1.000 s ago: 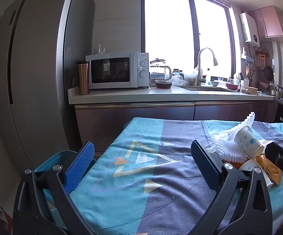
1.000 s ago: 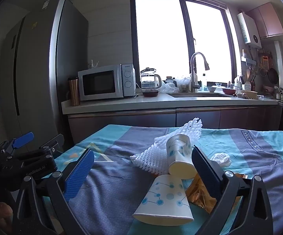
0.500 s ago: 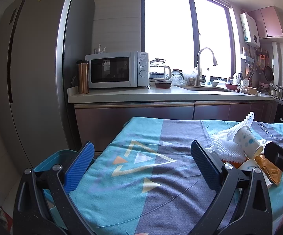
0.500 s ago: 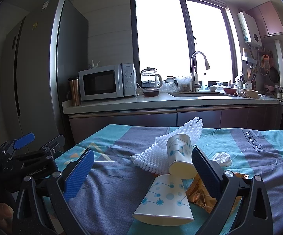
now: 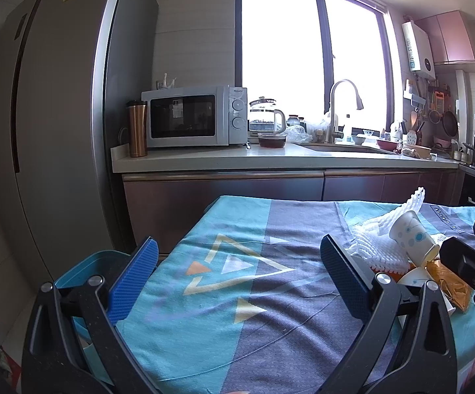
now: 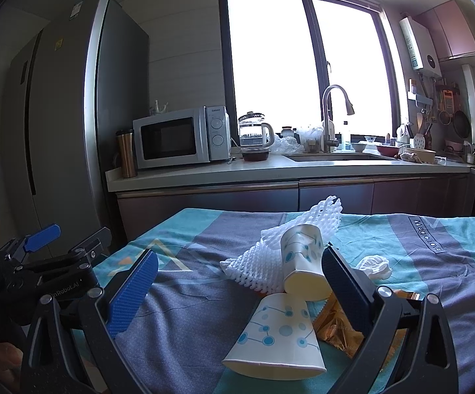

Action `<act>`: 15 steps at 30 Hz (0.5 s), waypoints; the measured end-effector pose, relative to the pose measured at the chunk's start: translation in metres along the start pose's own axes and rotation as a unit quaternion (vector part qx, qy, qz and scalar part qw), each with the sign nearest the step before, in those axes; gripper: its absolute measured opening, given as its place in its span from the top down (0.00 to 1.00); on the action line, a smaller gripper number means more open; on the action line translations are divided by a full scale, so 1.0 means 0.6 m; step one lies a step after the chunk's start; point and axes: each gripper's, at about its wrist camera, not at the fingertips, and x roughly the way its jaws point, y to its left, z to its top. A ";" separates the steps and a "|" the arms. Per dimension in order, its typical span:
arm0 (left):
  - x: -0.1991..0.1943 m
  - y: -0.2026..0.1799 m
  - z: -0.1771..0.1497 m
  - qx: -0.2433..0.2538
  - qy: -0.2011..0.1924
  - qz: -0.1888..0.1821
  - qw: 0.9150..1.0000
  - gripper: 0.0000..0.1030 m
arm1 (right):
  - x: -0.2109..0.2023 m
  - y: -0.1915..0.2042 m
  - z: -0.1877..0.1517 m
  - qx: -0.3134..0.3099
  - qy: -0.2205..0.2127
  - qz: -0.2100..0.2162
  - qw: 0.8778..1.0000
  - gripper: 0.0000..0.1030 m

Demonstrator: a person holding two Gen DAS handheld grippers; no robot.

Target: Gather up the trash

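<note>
Right wrist: "Magic.LOVE", perhaps, on tablecloth

gold wrapper half hidden behind right tool finger, blue bin mostly behind left tool

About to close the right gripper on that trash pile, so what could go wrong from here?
1. The near paper cup lies tipped between the open right gripper; squeezing may crush it or squirt it away.
2. The second cup leans on the foam net and may roll off.
3. The blue bin sits beyond the table's left edge, near the open left gripper: a long carry.
</note>
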 end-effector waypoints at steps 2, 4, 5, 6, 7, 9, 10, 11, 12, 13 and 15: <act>0.001 0.001 0.000 -0.001 0.001 -0.001 1.000 0.05 | 0.001 0.000 0.000 0.000 0.001 0.000 1.000 0.06; 0.002 0.000 0.000 -0.001 0.002 -0.002 1.000 0.05 | 0.001 -0.001 0.000 0.000 0.000 0.000 1.000 0.06; 0.003 -0.001 0.000 -0.002 0.002 -0.002 1.000 0.05 | 0.001 0.000 0.001 0.000 0.000 0.000 1.000 0.06; 0.003 -0.001 0.000 -0.002 0.002 -0.002 1.000 0.05 | 0.002 0.000 0.001 -0.001 0.000 -0.001 1.000 0.06; 0.004 -0.001 0.000 -0.003 0.002 -0.003 1.000 0.05 | 0.002 0.000 0.001 -0.001 0.000 -0.001 1.000 0.06; 0.005 -0.004 0.000 -0.003 0.002 -0.003 1.000 0.05 | 0.002 0.000 0.000 0.000 0.000 0.000 1.000 0.06; 0.004 -0.003 0.000 -0.003 0.002 -0.003 1.000 0.05 | 0.003 -0.001 0.000 0.001 0.000 0.000 1.000 0.06; 0.003 -0.002 -0.001 -0.003 0.002 -0.004 1.000 0.05 | 0.003 -0.001 0.000 0.001 0.000 0.001 1.000 0.06; 0.004 -0.003 -0.001 -0.002 0.003 -0.004 1.000 0.05 | 0.002 -0.002 0.000 0.001 0.000 0.001 1.000 0.06; 0.006 -0.003 -0.002 -0.002 0.003 -0.005 1.000 0.05 | 0.003 -0.001 -0.001 0.001 0.000 0.001 1.000 0.06; 0.007 -0.005 -0.002 -0.003 0.005 -0.006 1.000 0.05 | 0.002 -0.002 -0.001 0.002 0.001 0.002 1.000 0.06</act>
